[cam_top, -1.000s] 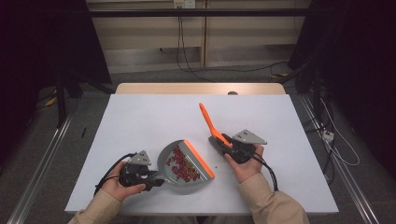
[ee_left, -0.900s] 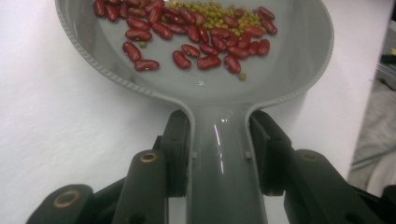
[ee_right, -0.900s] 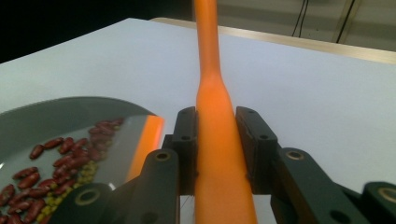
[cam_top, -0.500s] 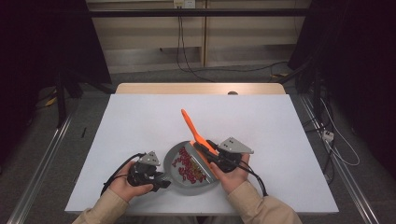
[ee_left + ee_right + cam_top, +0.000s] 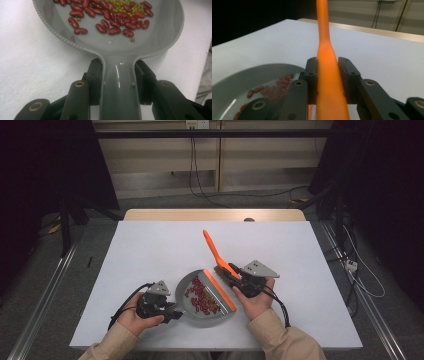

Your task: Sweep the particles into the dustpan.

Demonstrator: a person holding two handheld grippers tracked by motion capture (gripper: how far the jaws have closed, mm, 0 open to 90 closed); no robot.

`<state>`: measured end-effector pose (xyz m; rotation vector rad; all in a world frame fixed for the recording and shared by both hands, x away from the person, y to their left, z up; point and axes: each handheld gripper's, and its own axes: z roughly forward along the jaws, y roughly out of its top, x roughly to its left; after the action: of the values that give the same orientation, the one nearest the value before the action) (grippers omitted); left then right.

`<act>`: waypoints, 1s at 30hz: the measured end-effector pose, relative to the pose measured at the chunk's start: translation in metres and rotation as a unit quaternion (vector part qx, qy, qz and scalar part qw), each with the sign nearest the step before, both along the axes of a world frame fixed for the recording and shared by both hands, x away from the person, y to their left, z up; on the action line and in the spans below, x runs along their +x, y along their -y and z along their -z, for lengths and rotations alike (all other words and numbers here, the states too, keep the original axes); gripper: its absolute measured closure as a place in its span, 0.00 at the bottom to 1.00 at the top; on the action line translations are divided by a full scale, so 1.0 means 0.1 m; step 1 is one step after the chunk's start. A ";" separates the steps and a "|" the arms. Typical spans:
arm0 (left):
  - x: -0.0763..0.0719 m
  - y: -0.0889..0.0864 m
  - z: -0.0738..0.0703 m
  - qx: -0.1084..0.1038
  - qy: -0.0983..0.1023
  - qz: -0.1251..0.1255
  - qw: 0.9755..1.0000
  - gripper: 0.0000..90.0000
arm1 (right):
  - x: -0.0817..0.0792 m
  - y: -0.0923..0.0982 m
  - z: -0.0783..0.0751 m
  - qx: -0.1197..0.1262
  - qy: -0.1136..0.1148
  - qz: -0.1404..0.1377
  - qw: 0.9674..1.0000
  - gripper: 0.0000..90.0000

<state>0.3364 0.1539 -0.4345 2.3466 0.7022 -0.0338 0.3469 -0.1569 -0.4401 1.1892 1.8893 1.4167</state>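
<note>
A grey dustpan lies flat on the white table near its front edge, with red beans in it. My left gripper is shut on the pan's handle; the pads press both its sides. In the left gripper view the red beans lie mixed with small green ones at the far side of the dustpan. My right gripper is shut on an orange brush; its head rests along the pan's right edge and its handle slants up and away. The dustpan lies low and to the left in the right gripper view.
The white table stretches bare behind and to both sides of the pan. A wooden strip borders its far edge. Cables trail from both grippers towards the person's sleeves at the front edge.
The brush swung left over the pan half a second ago and has come back to the pan's right edge. The left hand and the pan have barely shifted.
</note>
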 end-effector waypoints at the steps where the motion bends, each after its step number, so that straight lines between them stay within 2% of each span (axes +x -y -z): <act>1: 0.01 -0.01 0.00 0.000 0.002 -0.004 1.000 0.70 | 0.02 0.02 0.00 0.000 -0.001 0.004 1.000 0.79; 3: 0.04 -0.05 -0.01 -0.007 0.004 -0.017 1.000 0.70 | 0.04 0.10 -0.02 0.010 -0.003 0.014 1.000 0.79; 7: 0.09 -0.12 -0.01 -0.016 0.010 -0.044 0.999 0.70 | 0.07 0.28 -0.08 0.016 -0.004 0.026 1.000 0.79; 12: 0.12 -0.19 0.01 -0.027 0.023 -0.073 0.997 0.70 | 0.08 0.47 -0.08 0.020 -0.009 0.039 0.999 0.79; 16: 0.15 -0.24 -0.01 -0.046 0.037 -0.094 0.994 0.70 | 0.07 0.57 -0.08 0.015 -0.007 0.049 0.999 0.79; 21: 0.16 -0.30 -0.03 -0.065 0.066 -0.123 0.988 0.70 | 0.06 0.65 -0.08 0.015 -0.008 0.059 0.998 0.79; 22: 0.16 -0.31 -0.04 -0.069 0.067 -0.126 0.987 0.70 | 0.05 0.66 -0.08 0.014 -0.008 0.059 0.998 0.79; 28: 0.18 -0.37 -0.03 -0.061 0.069 -0.151 0.984 0.70 | 0.04 0.71 -0.08 0.013 -0.007 0.065 0.998 0.79; 30: 0.18 -0.38 -0.03 -0.060 0.073 -0.161 0.982 0.70 | 0.04 0.73 -0.08 0.010 -0.008 0.068 0.998 0.79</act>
<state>0.3547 0.1921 -0.4315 2.0725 0.9673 0.2305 0.3506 -0.2301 -0.4319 1.3164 1.7731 1.3604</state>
